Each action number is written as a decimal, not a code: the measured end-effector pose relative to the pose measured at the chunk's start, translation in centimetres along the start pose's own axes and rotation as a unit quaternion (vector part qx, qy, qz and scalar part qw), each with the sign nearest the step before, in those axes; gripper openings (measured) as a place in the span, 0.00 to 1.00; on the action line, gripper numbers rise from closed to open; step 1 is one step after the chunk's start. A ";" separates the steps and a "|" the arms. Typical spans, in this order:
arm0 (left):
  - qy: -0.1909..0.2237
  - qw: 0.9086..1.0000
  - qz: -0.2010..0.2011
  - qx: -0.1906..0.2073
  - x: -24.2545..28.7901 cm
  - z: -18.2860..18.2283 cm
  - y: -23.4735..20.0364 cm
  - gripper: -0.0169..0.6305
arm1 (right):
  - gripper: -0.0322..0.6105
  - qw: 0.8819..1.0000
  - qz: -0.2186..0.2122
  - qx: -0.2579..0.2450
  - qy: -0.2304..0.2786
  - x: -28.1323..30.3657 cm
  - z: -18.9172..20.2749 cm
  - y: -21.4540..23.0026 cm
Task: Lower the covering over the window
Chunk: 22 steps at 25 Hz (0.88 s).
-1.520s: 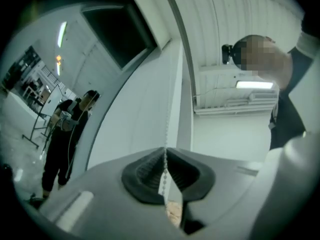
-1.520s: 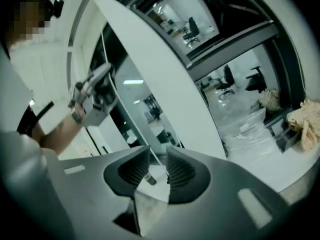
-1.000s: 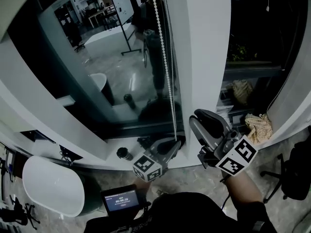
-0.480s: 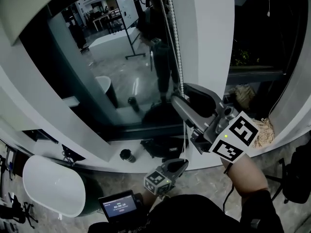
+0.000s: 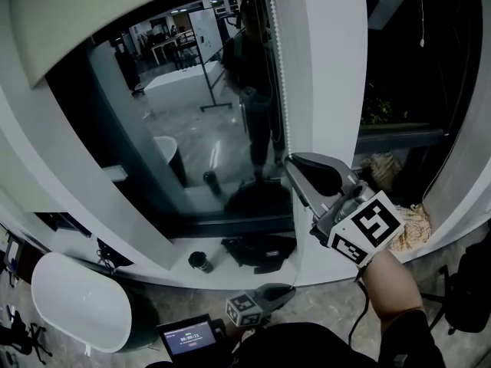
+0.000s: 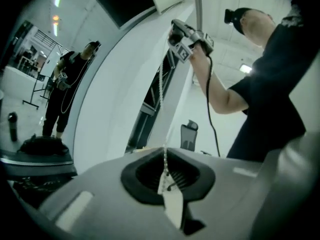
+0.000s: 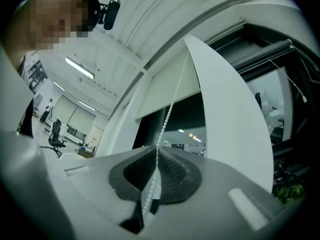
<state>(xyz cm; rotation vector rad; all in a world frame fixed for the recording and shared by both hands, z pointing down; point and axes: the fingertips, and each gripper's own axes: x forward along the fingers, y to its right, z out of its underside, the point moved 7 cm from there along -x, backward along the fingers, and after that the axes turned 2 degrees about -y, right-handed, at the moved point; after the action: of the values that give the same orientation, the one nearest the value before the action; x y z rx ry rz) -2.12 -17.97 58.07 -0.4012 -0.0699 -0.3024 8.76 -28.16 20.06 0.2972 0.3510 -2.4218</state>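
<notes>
A white bead chain [image 5: 278,67] hangs beside the window glass [image 5: 192,129], along the white pillar [image 5: 326,67]. The white roller blind [image 5: 115,14] covers only the top of the window. My right gripper [image 5: 294,162] is raised at mid-window height and shut on the bead chain [image 7: 165,119], which runs up from its closed jaws to the blind [image 7: 170,94]. My left gripper [image 5: 285,290] sits low below the sill, shut on the same chain [image 6: 161,94], with the chain's white joiner tab [image 6: 172,206] pinched in its jaws. The right gripper [image 6: 182,34] shows high up in the left gripper view.
On the sill lie a dark bag [image 5: 257,250] and a small dark cup [image 5: 199,261]. A white tub [image 5: 73,301] stands at lower left, a small timer screen [image 5: 186,337] near my body. A crumpled cloth [image 5: 414,225] and an office chair [image 5: 468,274] are at right.
My right gripper rose from sill height up the chain, stood open around it, and has now shut on it. My left gripper sank lower with the chain.
</notes>
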 end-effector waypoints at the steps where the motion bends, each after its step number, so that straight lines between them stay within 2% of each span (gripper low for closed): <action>1: 0.020 1.000 0.011 -0.002 -0.3 -0.2 0.2 0.04 | 0.07 1.000 0.001 -0.001 -0.006 -0.2 0.5 0.2; 3: 0.054 0.998 0.012 -0.006 -1.3 -1.0 0.5 0.04 | 0.07 1.000 0.009 -0.006 -0.019 -0.6 1.5 0.7; 9: 0.121 0.992 -0.043 -0.005 -7.1 -5.2 0.0 0.04 | 0.06 0.996 0.019 -0.007 -0.091 -2.8 8.0 0.9; 12: 0.113 0.991 -0.064 0.044 -8.6 -9.0 -0.4 0.04 | 0.06 0.989 0.018 -0.039 -0.142 -3.8 12.8 -0.7; 14: 0.107 0.987 -0.077 0.087 -8.4 -12.3 -0.4 0.04 | 0.06 0.982 0.015 -0.039 -0.182 -4.5 16.2 -2.1; 19: 0.122 0.969 -0.084 0.197 -8.3 -20.5 0.7 0.04 | 0.06 0.968 0.015 -0.002 -0.250 -6.2 23.0 -4.8; 20: 0.118 0.968 -0.076 0.210 -8.7 -21.8 0.7 0.05 | 0.06 0.965 0.018 0.002 -0.260 -6.5 23.9 -5.0; 22: 0.098 0.973 -0.050 0.205 -9.9 -23.2 0.4 0.06 | 0.06 0.961 0.027 0.019 -0.275 -7.0 25.3 -4.8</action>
<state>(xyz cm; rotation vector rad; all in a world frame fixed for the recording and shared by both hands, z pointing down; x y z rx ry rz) -11.22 -24.06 35.35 0.0439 0.0410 -0.4156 7.92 -28.70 46.70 -0.3471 0.0427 -2.3392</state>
